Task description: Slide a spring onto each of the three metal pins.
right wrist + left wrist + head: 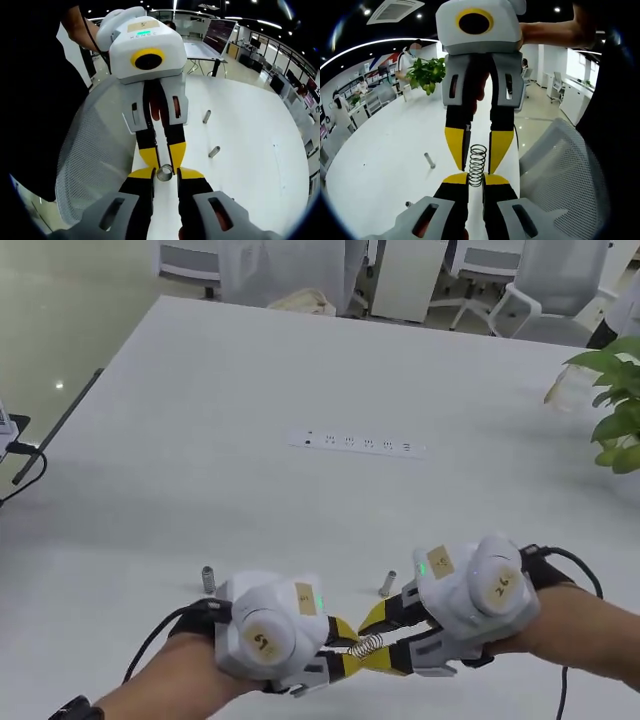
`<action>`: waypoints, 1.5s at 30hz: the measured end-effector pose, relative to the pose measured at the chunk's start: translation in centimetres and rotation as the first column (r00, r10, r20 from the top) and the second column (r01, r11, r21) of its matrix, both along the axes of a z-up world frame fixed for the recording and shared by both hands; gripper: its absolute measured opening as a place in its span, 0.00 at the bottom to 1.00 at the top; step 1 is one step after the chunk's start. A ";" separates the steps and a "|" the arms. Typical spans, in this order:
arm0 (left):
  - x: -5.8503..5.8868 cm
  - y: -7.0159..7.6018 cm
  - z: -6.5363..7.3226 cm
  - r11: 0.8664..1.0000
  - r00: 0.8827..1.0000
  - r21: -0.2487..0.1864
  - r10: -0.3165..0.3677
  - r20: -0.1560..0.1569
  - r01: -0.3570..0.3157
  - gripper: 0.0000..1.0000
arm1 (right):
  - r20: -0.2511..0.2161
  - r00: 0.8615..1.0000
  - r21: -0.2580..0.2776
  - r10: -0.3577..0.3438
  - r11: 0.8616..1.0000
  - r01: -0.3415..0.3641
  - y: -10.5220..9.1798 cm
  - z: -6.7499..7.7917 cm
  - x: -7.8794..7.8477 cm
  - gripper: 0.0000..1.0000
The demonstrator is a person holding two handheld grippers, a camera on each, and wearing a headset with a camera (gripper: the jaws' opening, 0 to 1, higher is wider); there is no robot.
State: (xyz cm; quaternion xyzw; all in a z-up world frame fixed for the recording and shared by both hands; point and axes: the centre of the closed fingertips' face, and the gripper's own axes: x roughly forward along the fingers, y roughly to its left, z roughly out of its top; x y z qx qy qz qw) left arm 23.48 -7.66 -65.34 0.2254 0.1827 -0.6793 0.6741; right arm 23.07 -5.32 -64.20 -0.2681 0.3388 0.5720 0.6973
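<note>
- The spring (477, 164) is held roughly level above the table. Its long axis runs in line with the jaws of both grippers: it shows full length in the left gripper view and end-on, as a ring, in the right gripper view.
- The left gripper (475, 180) and the right gripper (166, 174) face each other tip to tip, with the spring bridging them.
- The left gripper's jaws are clenched on the spring's near end, and the rest of the coil sticks straight out ahead of its tips.
- The right gripper's yellow tips stand on either side of the spring's other end. I cannot tell whether they press it or sit just off it.
- The surface is a white table (200, 440), with a power strip (358, 443) set into it well ahead of both grippers.
- A metal pin (387, 584) stands on the table just beyond the meeting tips. A second metal pin (208, 578) stands just beyond the body of the left gripper.
- The room is an open office with ceiling lights. A potted plant (615, 400) is well beyond the right gripper, and a mesh chair (560, 165) stands at the table edge beside the grippers.
</note>
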 end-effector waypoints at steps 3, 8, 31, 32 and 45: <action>0.0 0.0 0.0 1.000 1.000 0.001 0.001 0.001 -0.001 0.02 | 0.002 1.000 -0.008 0.016 1.000 -0.016 0.1 -0.2 -0.1 0.10; -0.3 0.0 -0.1 1.000 1.000 0.005 -0.008 -0.001 0.008 0.02 | 0.007 1.000 -0.015 0.027 1.000 -0.027 0.0 -0.2 -0.2 0.09; -0.3 0.2 -0.9 0.999 1.000 0.034 -0.008 -0.009 0.008 0.05 | 0.008 1.000 -0.012 0.002 1.000 -0.002 -0.1 -0.5 -0.4 0.09; -0.3 0.2 -0.9 0.999 1.000 0.034 -0.007 -0.013 0.007 0.06 | 0.009 1.000 -0.009 0.000 1.000 0.000 -0.1 -0.5 -0.4 0.09; 0.0 0.9 -1.1 0.999 1.000 0.038 0.015 -0.028 -0.014 0.10 | 0.011 1.000 -0.010 -0.024 1.000 0.024 -0.8 -0.7 -0.1 0.09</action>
